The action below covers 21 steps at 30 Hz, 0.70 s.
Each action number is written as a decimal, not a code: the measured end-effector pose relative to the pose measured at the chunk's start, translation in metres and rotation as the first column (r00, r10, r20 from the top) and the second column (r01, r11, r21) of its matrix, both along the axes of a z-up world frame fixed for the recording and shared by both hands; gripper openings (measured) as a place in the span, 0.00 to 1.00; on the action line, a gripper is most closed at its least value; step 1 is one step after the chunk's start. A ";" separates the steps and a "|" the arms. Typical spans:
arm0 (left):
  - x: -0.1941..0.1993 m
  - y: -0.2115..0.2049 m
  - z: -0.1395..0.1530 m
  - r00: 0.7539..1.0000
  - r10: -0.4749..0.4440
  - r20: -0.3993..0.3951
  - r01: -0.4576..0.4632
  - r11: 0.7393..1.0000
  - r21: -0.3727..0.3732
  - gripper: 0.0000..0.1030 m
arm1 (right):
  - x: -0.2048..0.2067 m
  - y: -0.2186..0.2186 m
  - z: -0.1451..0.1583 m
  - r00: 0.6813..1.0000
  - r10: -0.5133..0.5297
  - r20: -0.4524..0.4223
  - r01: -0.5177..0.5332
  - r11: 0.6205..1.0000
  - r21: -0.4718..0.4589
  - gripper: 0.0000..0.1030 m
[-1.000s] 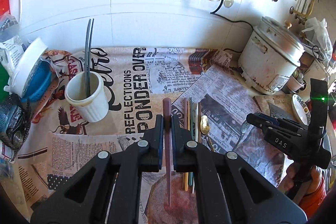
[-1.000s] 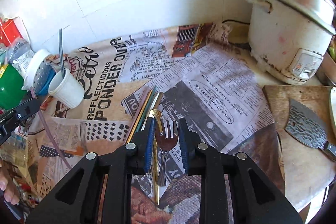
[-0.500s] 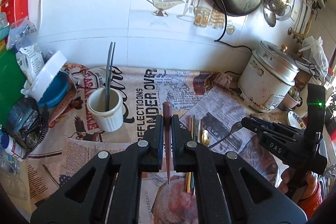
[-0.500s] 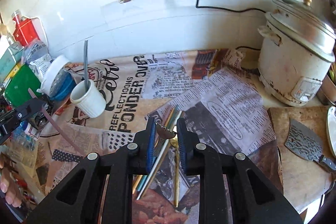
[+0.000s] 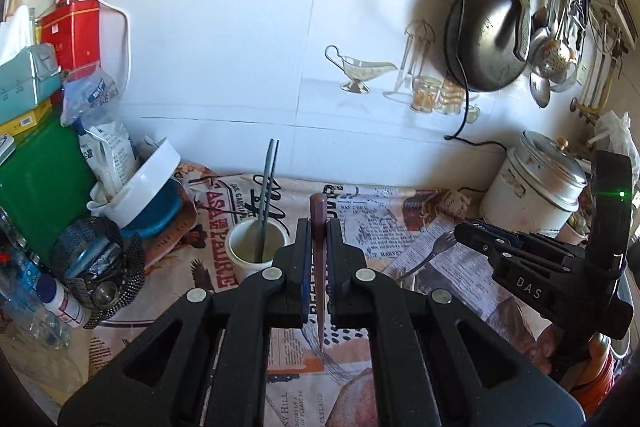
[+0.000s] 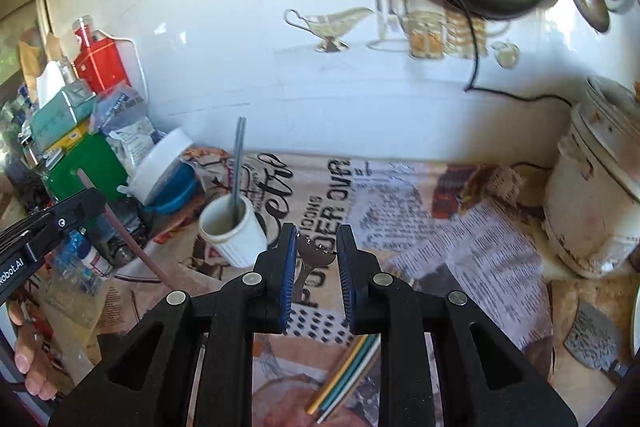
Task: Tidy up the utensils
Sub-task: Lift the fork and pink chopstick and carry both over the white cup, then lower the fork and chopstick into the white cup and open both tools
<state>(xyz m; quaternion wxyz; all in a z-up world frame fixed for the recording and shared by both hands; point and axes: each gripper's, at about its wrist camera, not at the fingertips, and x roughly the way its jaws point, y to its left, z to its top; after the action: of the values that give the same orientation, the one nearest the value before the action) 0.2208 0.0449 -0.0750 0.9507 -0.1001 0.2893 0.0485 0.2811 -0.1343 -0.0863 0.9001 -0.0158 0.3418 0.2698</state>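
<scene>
With the left claw point(image 5: 319, 259) clamped on a chopstick point(image 5: 319, 267) and the right claw point(image 6: 316, 259) pinching a fork point(image 6: 314, 255) sideways, either could slip or knock over the cup point(image 5: 256, 247).

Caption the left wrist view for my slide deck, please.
Left gripper clamps a mauve chopstick near the white cup; right gripper holds a fork.

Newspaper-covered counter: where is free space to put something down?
Free newspaper lies between the white cup and the rice cooker. The left side is crowded with a blue-and-white bowl, boxes and packets. Coloured chopsticks lie in front.
</scene>
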 end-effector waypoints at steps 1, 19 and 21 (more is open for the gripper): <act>0.001 0.004 0.003 1.000 0.010 0.007 -0.010 1.000 0.003 0.05 | 0.002 0.005 0.003 1.000 0.012 0.007 -0.012 1.000 0.004 0.18; 0.058 0.071 0.034 0.978 0.188 0.087 -0.191 0.981 0.036 0.05 | 0.048 0.089 0.025 0.974 0.217 0.058 -0.219 0.976 0.018 0.18; 0.067 0.076 0.032 0.976 0.204 0.083 -0.208 0.977 0.041 0.05 | 0.056 0.100 0.020 0.969 0.241 0.049 -0.242 0.970 0.008 0.18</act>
<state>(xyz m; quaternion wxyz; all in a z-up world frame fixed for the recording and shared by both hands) 0.2880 0.1206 -0.0429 0.9534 -0.1077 0.2387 0.1498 0.3373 -0.0345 -0.0662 0.8684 -0.0576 0.3140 0.3793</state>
